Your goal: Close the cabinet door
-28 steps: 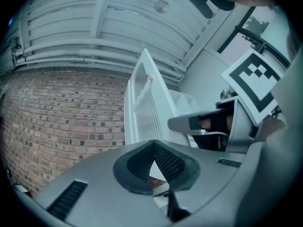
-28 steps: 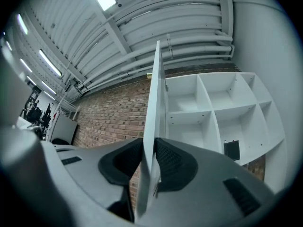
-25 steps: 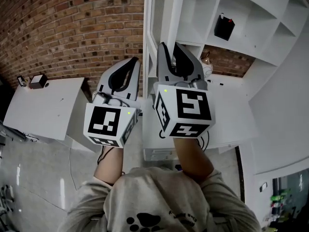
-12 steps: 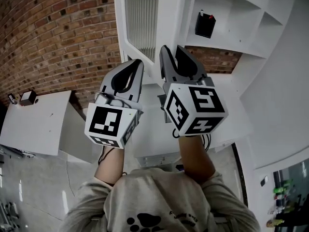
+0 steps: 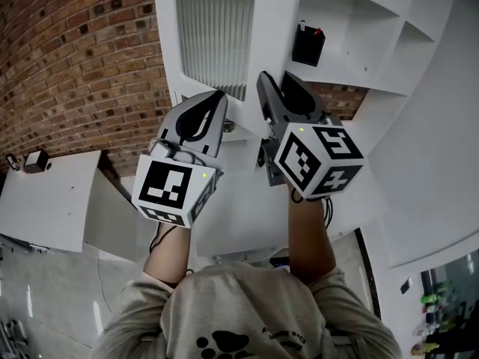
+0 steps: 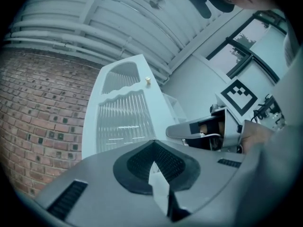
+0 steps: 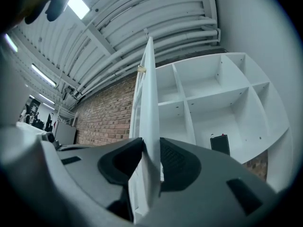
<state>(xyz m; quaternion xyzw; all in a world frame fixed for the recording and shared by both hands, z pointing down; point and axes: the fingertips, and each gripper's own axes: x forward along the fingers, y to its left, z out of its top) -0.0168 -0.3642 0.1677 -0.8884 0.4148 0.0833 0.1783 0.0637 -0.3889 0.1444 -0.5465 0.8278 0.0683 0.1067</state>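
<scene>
The white cabinet door with its ribbed panel stands ajar in front of open white shelving. In the right gripper view I see the door edge-on, with a small knob. My right gripper has the door's edge between its pads; its jaws have just been opening and stand open around the edge. My left gripper is shut and empty, close to the door's outer face, left of the right gripper. The left jaw tips meet.
A black box hangs in one shelf compartment. A brick wall runs along the left. A white table stands low at the left. A white counter lies under the shelving.
Both grippers have moved forward towards the cabinet. The door, seen edge-on before, now shows its ribbed face. The right jaws stand a little wider around the door's edge.
</scene>
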